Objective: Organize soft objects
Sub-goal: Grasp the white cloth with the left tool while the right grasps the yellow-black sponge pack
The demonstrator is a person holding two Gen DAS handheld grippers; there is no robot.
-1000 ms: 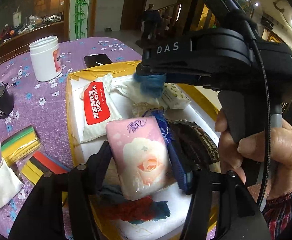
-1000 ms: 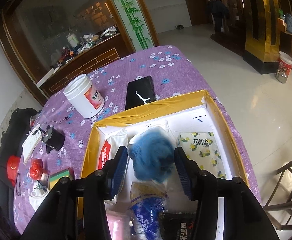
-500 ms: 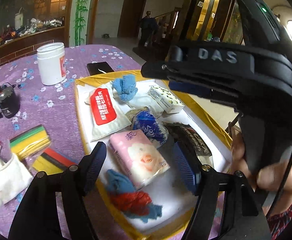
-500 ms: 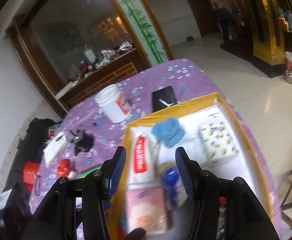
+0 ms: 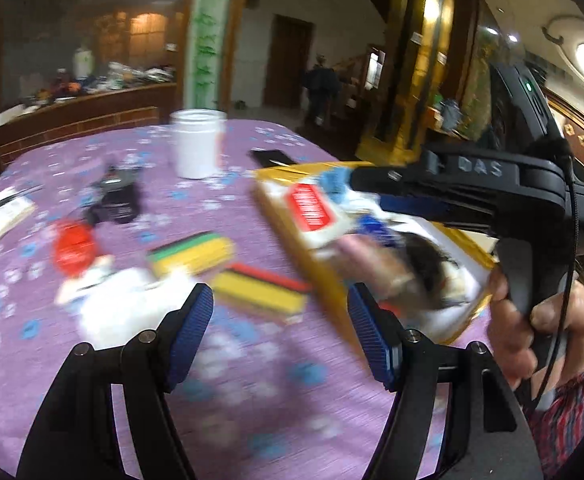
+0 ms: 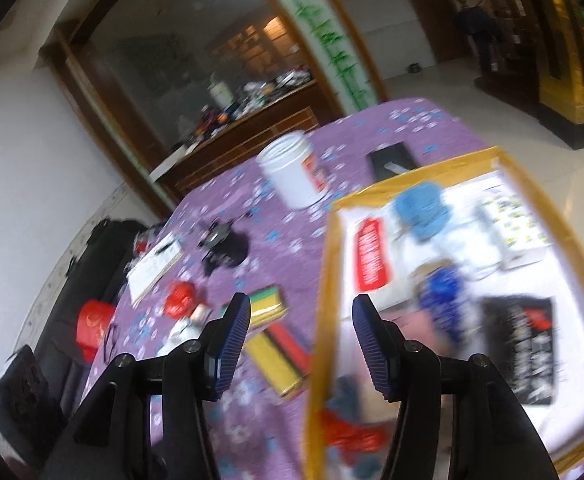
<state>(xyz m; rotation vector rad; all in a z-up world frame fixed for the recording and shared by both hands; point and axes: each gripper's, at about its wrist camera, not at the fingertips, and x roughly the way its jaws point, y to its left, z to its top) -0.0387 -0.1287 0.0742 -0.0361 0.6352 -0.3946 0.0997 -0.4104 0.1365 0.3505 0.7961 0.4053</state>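
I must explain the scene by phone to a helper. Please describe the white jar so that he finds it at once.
Look at the purple flowered tablecloth, on the far side beyond the yellow-rimmed tray. The white jar stands upright there, just left of a flat black phone. It is the only tall white cylinder, with a red label on its side.

Home: purple floral tablecloth (image 5: 252,380), cluttered wooden sideboard (image 6: 252,120).

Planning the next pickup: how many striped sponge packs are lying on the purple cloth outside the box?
2: one green-topped sponge pack, one red-edged sponge pack nearer the grippers. Blur may hide others.
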